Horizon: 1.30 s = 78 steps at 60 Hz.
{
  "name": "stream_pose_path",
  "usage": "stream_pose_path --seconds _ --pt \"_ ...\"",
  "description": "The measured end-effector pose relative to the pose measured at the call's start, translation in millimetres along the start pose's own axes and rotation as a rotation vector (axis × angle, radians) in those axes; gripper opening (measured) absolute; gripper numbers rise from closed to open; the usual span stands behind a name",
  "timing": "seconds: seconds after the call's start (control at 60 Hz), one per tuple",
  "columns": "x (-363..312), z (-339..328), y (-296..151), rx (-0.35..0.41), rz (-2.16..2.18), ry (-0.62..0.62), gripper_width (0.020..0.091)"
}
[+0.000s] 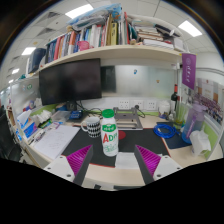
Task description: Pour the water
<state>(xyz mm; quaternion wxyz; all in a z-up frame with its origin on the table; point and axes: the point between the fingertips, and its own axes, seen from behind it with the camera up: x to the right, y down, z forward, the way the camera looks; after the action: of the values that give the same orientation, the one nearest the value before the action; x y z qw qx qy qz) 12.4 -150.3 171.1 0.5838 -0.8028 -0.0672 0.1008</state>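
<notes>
The bottle point(108, 132) standing near, between the fingers, bears a white label with red print at its middle; the characters are too small to read. Nothing else legible shows, even on the far purple banner point(188, 70).

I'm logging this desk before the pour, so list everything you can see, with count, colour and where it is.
Bottle: one, clear with a green cap and green label, upright on the desk, between the fingers with a gap at each side.
Monitor: one, black, dark screen, behind the bottle.
Keyboard: one, white, on the desk beside the bottle.
Bowl: one, blue, on the desk on the bottle's other side.
Books: a row, mixed colours, on the shelf above the monitor; too small to count.
Shelf: one, white, above the desk.
Desk: one, dark top.
Gripper: one, open; purple pads.
</notes>
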Motion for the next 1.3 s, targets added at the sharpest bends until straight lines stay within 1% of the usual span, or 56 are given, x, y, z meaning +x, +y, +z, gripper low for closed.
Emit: stream_pose_path --seconds 0.067,0.2,0.35,0.417,0.567,0.617,0.65,0.7,0.733,0.75,0.783,0.833,0.9,0.95,0.983,1.017,1.067,1.167,1.25,1.3 --pt "-5 31 6 0.016 0.007 0.0 0.0857" --pt "-5 80 -1 0.069 0.006 0.033 0.0857" --pt "-2 122 -10 0.114 -0.034 0.059 0.0855" --pt "-6 136 -17 0.147 -0.046 0.053 0.0855" --pt "-13 164 -17 0.162 -0.068 0.046 0.0837" --pt "-17 171 -15 0.165 -0.071 0.041 0.0801" --pt "-18 175 -14 0.169 -0.079 0.042 0.0757" --pt "-14 178 -15 0.182 -0.081 0.061 0.0674" --pt "-13 180 -17 0.192 -0.078 0.063 0.0598" --pt "-14 182 -17 0.193 -0.076 0.061 0.0576" --pt "-12 183 -17 0.197 -0.068 0.07 0.0576" --pt "-11 185 -18 0.198 -0.056 0.075 0.0547" --pt "-7 187 -19 0.204 -0.061 0.092 0.0491" --pt "-6 187 -20 0.21 -0.066 0.097 0.0434" --pt "-6 187 -20 0.21 -0.067 0.101 0.0421" --pt "-6 188 -20 0.211 -0.071 0.102 0.0374" --pt "-7 189 -20 0.212 -0.076 0.102 0.0358" --pt "-8 191 -21 0.206 -0.083 0.101 0.0357" --pt "-9 193 -20 0.166 -0.08 0.101 0.0356" --pt "-3 191 -28 0.146 -0.102 0.117 0.0356"
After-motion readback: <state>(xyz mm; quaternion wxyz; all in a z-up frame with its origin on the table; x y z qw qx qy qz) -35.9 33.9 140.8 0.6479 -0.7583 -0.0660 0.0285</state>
